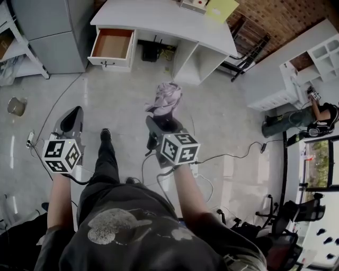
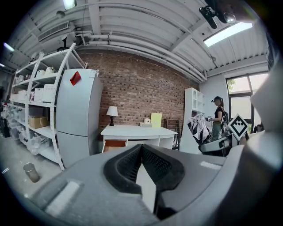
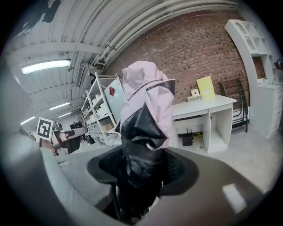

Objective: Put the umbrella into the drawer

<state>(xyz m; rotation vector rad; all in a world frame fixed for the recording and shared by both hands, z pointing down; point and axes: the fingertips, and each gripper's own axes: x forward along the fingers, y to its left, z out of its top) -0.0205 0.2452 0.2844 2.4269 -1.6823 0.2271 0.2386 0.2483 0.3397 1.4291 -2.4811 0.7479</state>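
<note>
Umbrella (image 1: 165, 99): pale pink with black folds. Desk (image 1: 159, 18): white. Drawer (image 1: 112, 45): white front, orange-brown inside. Fridge (image 2: 77, 114), far left: grey, with a red tag (image 2: 75, 78). Wall (image 2: 141, 88): red-brown brick. Cubes (image 1: 179, 148): black squares on white. Sheet (image 1: 221, 9) on the desk: yellow. Floor (image 1: 116, 100): pale grey.

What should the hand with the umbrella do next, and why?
Probably carry it forward across the floor toward the desk. The right gripper has its fingers closed on the folded umbrella, and the drawer in the white desk is already pulled open and looks empty, but it is some way ahead, so nothing can be dropped in yet.
</note>
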